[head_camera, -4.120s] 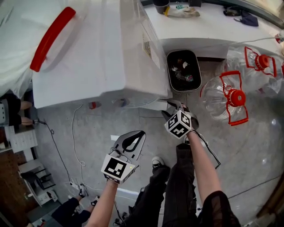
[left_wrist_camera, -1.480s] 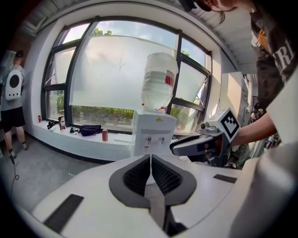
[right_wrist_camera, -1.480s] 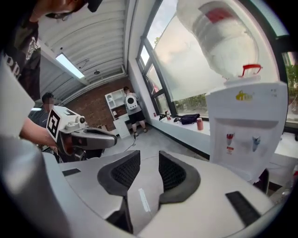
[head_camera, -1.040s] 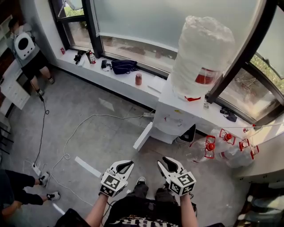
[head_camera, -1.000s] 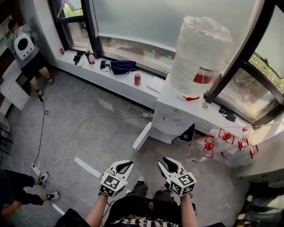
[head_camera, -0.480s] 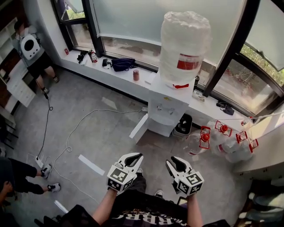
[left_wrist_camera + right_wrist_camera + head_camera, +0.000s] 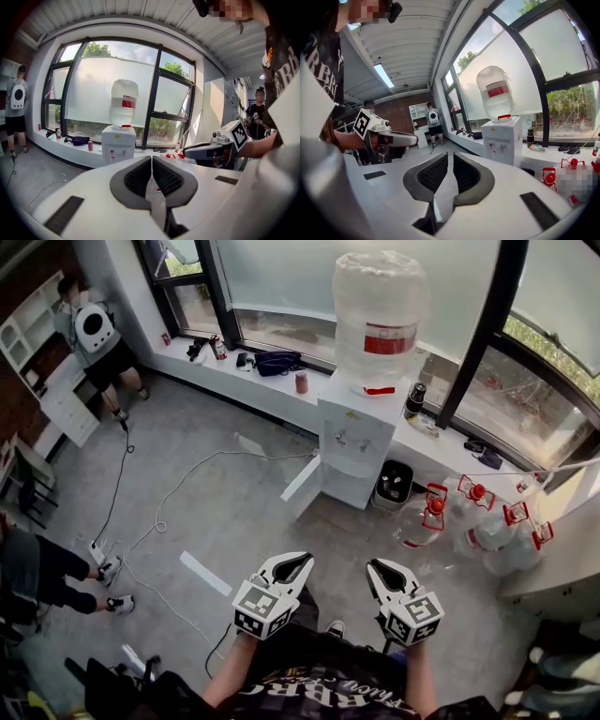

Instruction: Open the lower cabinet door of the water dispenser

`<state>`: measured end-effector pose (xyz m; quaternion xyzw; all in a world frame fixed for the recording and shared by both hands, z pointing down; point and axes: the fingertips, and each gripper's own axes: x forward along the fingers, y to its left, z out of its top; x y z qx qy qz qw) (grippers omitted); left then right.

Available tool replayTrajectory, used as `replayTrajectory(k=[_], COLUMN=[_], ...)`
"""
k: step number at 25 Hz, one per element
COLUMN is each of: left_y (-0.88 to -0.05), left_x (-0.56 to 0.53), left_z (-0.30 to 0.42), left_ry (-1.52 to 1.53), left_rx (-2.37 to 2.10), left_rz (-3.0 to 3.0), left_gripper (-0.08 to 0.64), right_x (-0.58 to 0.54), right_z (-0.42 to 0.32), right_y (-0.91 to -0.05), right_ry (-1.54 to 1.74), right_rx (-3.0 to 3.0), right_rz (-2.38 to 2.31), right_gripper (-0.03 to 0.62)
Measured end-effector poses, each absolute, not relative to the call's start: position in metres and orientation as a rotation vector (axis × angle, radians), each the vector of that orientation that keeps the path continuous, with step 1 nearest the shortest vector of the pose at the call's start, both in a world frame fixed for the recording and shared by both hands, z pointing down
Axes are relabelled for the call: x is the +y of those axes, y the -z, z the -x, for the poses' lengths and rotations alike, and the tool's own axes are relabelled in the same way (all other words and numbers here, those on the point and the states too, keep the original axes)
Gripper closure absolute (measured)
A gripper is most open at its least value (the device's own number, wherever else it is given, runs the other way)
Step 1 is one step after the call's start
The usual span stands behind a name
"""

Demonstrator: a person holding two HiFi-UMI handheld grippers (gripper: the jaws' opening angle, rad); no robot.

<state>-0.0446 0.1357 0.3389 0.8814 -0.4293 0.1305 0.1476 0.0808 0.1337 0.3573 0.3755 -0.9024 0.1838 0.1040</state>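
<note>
The lower cabinet door, a flat white panel, already stands swung out to the left from the foot of the white box-shaped water dispenser. The dispenser sits at the far side of the room against the window ledge, with a large clear plastic water bottle upended on top. A black waste bin stands just beside its right flank, and clear empty bottles with red handles lie further right on the grey floor. Both tools are near the person's body, well apart from the dispenser. The left gripper has its jaws together on nothing. The right gripper is closing, with a slim gap left and nothing between the pads. The opening step looks done, and this reads as standing clear afterwards. If the door needs to go wider, the next move is to go back to the dispenser and catch the door's free left edge.
</note>
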Motion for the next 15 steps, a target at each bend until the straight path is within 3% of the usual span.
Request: replayTrajectory(k=[7,15], left_y=[-0.328,-0.32], left_x=[0.188,0.216], left_z=[0.032,0.031], left_ry=[-0.377,-0.373], left_rx=[-1.265,-1.292], left_rz=[-2.548,-2.554], left_gripper=[0.54,0.54], right_x=[0.172,0.194], right_z=[-0.073,-0.051], right_y=[-0.342,-0.33], right_ry=[-0.474,-0.383], right_rx=[-2.725,-2.762], right_rz=[-1.033,-0.935], right_gripper=[0.579,0.58])
